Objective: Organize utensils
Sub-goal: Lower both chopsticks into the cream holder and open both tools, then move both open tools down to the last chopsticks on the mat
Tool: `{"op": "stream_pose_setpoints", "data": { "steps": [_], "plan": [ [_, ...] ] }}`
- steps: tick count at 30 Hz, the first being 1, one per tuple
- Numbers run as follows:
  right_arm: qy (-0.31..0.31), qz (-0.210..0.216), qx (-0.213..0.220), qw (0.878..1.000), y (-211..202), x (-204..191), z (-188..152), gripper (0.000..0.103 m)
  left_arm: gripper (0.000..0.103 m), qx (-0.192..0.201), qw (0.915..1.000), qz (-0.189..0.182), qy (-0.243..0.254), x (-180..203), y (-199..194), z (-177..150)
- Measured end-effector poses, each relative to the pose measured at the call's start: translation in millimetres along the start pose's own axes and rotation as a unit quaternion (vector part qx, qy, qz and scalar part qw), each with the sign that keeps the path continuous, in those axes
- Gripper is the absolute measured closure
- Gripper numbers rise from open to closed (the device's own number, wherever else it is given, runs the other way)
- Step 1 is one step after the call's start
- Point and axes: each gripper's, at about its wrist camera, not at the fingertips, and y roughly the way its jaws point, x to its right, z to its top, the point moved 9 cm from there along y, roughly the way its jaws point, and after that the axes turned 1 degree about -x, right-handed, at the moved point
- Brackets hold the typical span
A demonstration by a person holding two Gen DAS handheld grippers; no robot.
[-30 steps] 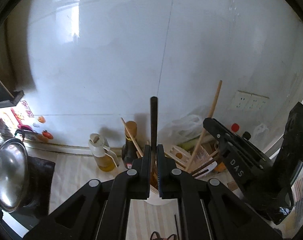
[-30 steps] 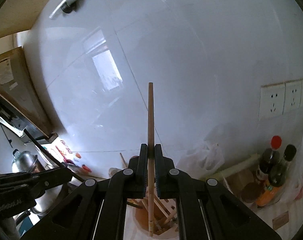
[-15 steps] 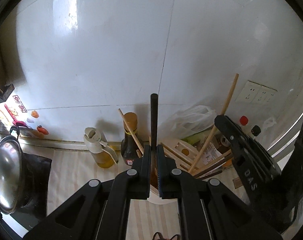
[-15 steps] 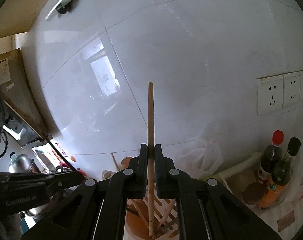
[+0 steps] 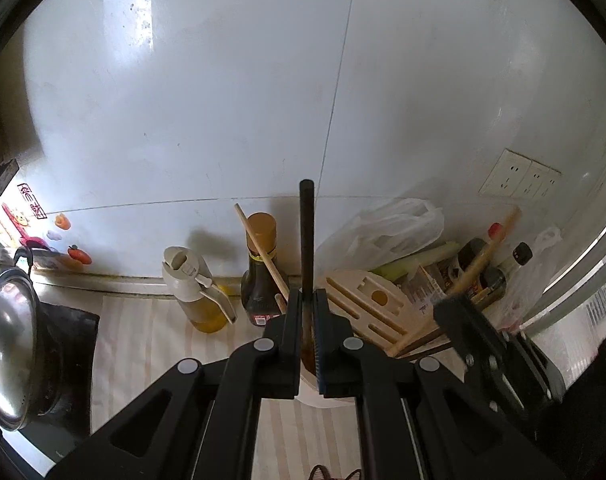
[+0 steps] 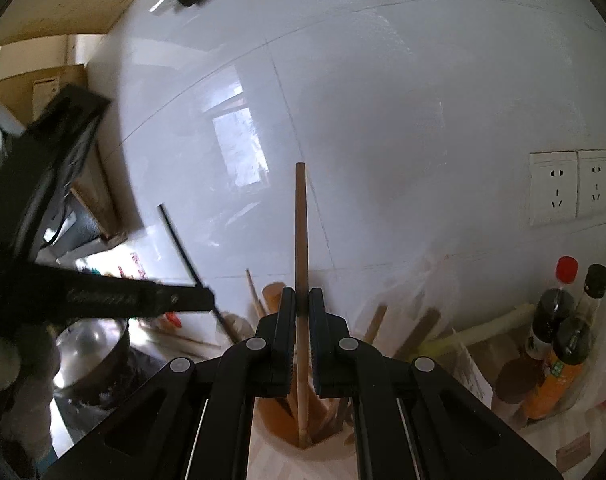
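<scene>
2 fisheye views, listed in turn.

Left wrist view:
- Left gripper (image 5: 308,300): fingers closed on a black chopstick (image 5: 306,236), which stands upright between them. Its lower end drops toward the white holder (image 5: 309,394) directly beneath the fingers; whether it touches the bottom cannot be told.
- White holder: partly hidden by the fingers, standing on the striped bench (image 5: 151,344). Several wooden chopsticks (image 5: 417,338) lean out of it to the right, and a single one (image 5: 263,256) leans to the left.
- Behind the holder: dark sauce bottle (image 5: 261,272) with a tan cap, and a wooden knife block (image 5: 367,304).
- Left of the sauce bottle: oil dispenser (image 5: 195,292) with a white top.
- Far left: steel pot lid (image 5: 7,352).
- Right: right gripper (image 5: 463,312), blurred, clamped on a light wooden chopstick (image 5: 487,252) that slants up to the right.
- Against the tiled wall (image 5: 223,100): plastic bag (image 5: 387,228), with wall sockets (image 5: 519,176) at right.

Right wrist view:
- Right gripper (image 6: 299,302): fingers closed on the light wooden chopstick (image 6: 301,240), upright. Its lower tip sits inside the holder (image 6: 287,424), among other wooden sticks.
- Left: left gripper (image 6: 207,300), blurred, gripping the thin black chopstick (image 6: 179,244), which slants up to the left.
- Lower left: steel pot (image 6: 91,344).
- Right: 3 bottles (image 6: 559,320) grouped near the wall, below the wall sockets (image 6: 575,188).
</scene>
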Motion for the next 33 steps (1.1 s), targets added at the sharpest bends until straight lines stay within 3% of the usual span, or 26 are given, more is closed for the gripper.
{"op": "stream_pose_setpoints", "data": {
  "steps": [9,11,12,13,14,16,18,20,21,23,28,33],
  "plan": [
    [-0.019,0.004,-0.059,0.998,-3,-9,-28,0.095,0.098,-0.007,0.9999,-0.004,-0.008,0,0,-5],
    [-0.016,0.005,-0.062,0.998,-8,-10,-27,0.082,0.095,-0.003,0.9999,-0.004,-0.010,0,-7,-4],
    [-0.011,0.003,-0.058,0.998,-14,-9,-25,0.059,0.094,0.001,0.9999,0.003,-0.012,-1,-11,-3],
    [-0.005,0.008,-0.054,0.999,-18,-9,-20,0.043,0.088,0.005,0.9999,0.008,-0.013,-3,-15,-2],
    [0.003,0.012,-0.047,0.999,-24,-8,-17,0.040,0.079,0.012,0.9997,0.012,-0.015,-5,-21,-1],
    [0.012,0.005,-0.041,0.999,-35,-5,-9,0.040,0.026,0.031,0.9992,0.017,-0.021,-8,-35,2],
    [0.017,-0.012,-0.042,0.999,-45,1,-4,0.035,0.012,0.054,0.9977,0.030,-0.027,-14,-49,4],
    [0.018,-0.039,-0.057,0.997,-51,8,-3,0.023,0.008,0.065,0.9966,0.045,-0.025,-20,-59,2],
    [0.019,-0.062,-0.067,0.996,-53,13,-3,0.012,0.000,0.068,0.9959,0.054,-0.024,-23,-62,0],
    [0.024,-0.079,-0.082,0.993,-57,21,-4,0.001,0.000,0.078,0.9938,0.076,-0.022,-31,-68,-8],
    [0.040,-0.114,-0.133,0.984,-62,37,-25,0.000,0.000,0.070,0.9901,0.118,-0.029,-47,-63,-39],
    [0.063,-0.140,-0.227,0.962,-54,62,-90,0.000,0.000,0.001,0.9919,0.120,-0.041,-56,-21,-98]
  ]
}}
